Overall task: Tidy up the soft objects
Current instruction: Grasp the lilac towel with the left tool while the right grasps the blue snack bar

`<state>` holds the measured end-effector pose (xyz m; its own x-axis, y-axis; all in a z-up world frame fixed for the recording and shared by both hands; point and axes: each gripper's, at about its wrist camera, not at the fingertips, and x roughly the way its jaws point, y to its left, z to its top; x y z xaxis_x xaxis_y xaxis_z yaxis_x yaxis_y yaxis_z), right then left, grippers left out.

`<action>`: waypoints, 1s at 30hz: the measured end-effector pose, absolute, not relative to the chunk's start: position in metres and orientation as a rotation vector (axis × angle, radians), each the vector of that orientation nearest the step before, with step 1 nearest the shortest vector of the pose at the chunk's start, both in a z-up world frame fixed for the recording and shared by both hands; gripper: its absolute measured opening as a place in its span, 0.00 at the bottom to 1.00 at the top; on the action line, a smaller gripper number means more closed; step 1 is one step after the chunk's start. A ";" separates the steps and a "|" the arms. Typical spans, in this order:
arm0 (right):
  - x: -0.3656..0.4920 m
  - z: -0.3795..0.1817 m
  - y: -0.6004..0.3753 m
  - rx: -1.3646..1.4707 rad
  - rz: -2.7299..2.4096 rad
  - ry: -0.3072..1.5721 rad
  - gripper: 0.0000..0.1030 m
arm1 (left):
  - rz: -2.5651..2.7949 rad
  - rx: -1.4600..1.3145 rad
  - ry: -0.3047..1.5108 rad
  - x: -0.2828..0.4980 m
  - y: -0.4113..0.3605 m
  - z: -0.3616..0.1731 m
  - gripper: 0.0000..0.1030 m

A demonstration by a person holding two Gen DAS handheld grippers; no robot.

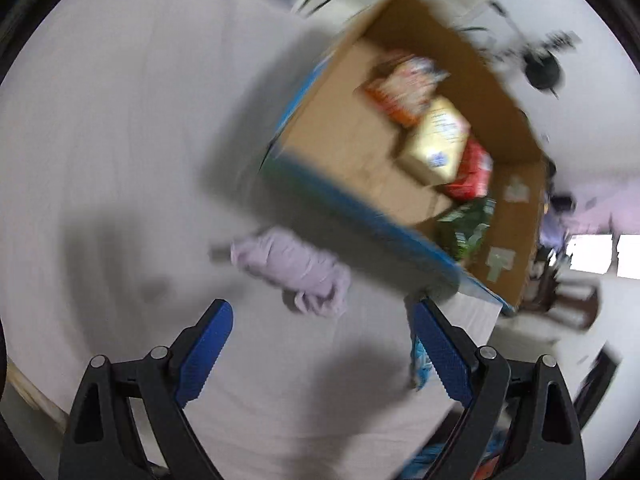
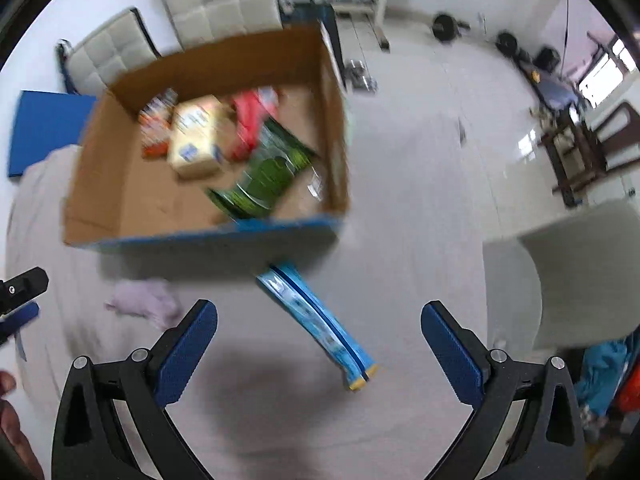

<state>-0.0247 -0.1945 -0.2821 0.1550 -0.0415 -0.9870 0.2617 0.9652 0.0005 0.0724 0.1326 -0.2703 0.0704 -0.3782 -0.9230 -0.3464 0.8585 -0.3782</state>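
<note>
Both grippers, left (image 1: 322, 316) and right (image 2: 319, 318), were spread, empty. Lilac cloth (image 1: 294, 270) just ahead of left; box (image 2: 132, 204) beyond.

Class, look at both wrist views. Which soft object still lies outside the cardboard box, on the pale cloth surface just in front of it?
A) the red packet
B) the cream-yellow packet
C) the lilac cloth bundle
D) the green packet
C: the lilac cloth bundle lies on the pale surface in front of the cardboard box, while the green, red and cream-yellow packets all sit inside the box.
</note>
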 end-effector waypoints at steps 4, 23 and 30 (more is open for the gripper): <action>-0.034 -0.332 -0.211 0.258 -0.234 1.492 0.89 | 0.012 -0.720 1.595 0.074 0.136 -0.319 0.90; -0.044 -0.426 -0.209 0.279 -0.173 1.677 0.35 | -0.063 -0.309 1.633 0.069 0.084 -0.354 0.45; -0.075 -0.429 -0.196 0.431 -0.047 1.764 0.23 | -0.148 -0.191 1.699 0.042 0.071 -0.358 0.46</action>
